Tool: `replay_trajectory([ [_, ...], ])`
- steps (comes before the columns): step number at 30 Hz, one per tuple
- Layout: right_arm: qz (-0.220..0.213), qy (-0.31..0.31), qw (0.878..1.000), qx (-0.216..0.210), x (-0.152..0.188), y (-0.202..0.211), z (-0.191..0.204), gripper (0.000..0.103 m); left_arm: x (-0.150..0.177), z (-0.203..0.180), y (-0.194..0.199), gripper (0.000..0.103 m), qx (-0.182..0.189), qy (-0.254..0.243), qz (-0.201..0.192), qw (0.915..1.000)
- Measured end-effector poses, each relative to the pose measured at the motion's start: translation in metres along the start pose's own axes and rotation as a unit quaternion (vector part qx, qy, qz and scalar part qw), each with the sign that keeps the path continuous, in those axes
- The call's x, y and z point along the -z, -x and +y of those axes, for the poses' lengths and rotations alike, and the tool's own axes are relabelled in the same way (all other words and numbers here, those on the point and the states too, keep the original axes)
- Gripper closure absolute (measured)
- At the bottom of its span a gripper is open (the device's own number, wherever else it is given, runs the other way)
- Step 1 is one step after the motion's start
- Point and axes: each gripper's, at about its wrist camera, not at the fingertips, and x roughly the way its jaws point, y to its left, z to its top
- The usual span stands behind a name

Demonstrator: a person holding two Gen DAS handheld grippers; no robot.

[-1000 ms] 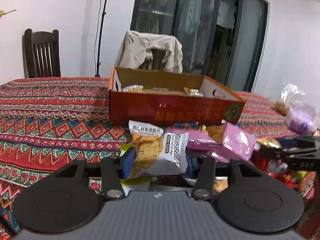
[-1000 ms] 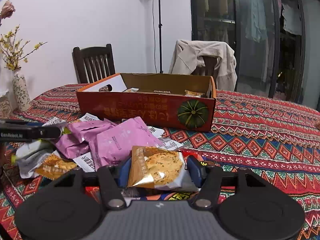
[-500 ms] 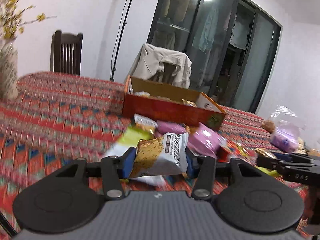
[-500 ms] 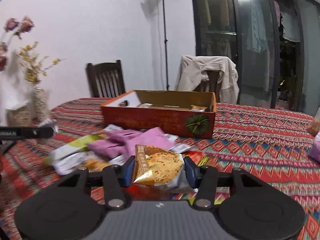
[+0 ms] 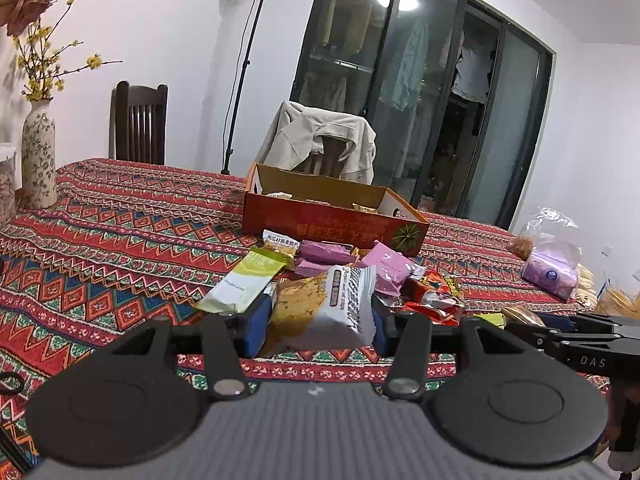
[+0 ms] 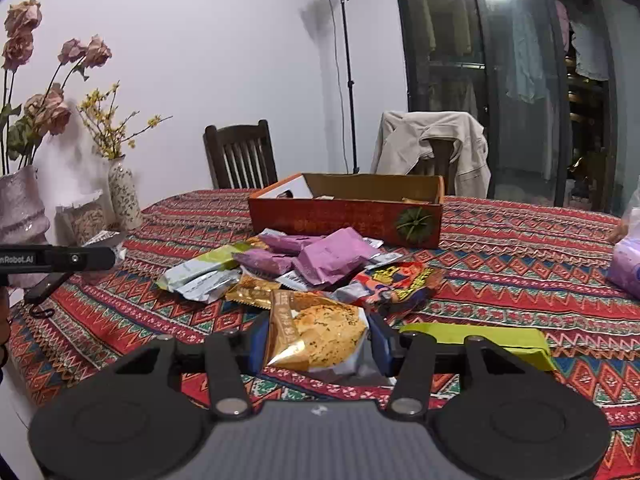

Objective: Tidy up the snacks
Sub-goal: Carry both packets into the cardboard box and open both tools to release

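In the left view, my left gripper (image 5: 318,322) pinches a white packet (image 5: 324,312); the box (image 5: 332,220) lies ahead, beyond the pile (image 5: 340,260). In the right view, my right gripper (image 6: 316,344) clamps a cracker packet (image 6: 318,336); the box (image 6: 348,216) is straight ahead, its long side facing me, about equally near for both hands.

Both tongs have pulled back from the orange box (image 5: 332,222), which now sits farther off; the right tongs (image 6: 316,340) closed further onto their cracker packet (image 6: 318,336), lifted off the pile (image 6: 304,264)
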Motion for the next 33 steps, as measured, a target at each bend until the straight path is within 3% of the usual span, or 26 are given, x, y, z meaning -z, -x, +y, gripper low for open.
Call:
replay_trajectory([
  [4,0.0,-0.006,1.0,0.001,0.0,-0.002,-0.006,0.053,-0.009,0.0,-0.008,0.053,0.003,-0.008,-0.001,1.0],
  [7,-0.002,-0.004,1.0,-0.006,-0.011,-0.01,-0.012,0.053,-0.035,-0.001,-0.024,0.053,0.014,-0.029,-0.011,0.9994],
  [11,-0.023,0.022,0.999,-0.021,-0.054,-0.029,-0.025,0.053,-0.09,0.0,-0.07,0.053,0.029,-0.058,-0.023,0.9976],
  [14,-0.034,0.042,0.998,-0.025,-0.099,-0.059,-0.04,0.053,-0.138,-0.004,-0.131,0.053,0.017,-0.078,-0.01,0.9968],
  [17,-0.023,0.066,0.997,-0.022,-0.146,-0.111,-0.057,0.052,-0.173,-0.01,-0.198,0.053,0.003,-0.095,0.008,0.9954],
  [22,0.05,0.077,0.996,-0.009,-0.208,-0.237,-0.086,0.052,-0.206,-0.012,-0.332,0.053,-0.024,-0.103,0.072,0.9918],
  [27,0.138,0.108,0.984,0.033,-0.221,-0.35,-0.101,0.052,-0.204,-0.003,-0.437,0.053,-0.051,-0.087,0.139,0.9851],
  [30,0.167,0.096,0.981,0.028,-0.222,-0.399,-0.107,0.052,-0.199,0.003,-0.476,0.052,-0.056,-0.075,0.168,0.9814],
  [33,0.187,0.121,0.974,0.032,-0.224,-0.44,-0.1,0.05,-0.199,0.006,-0.5,0.039,-0.06,-0.076,0.18,0.9789],
])
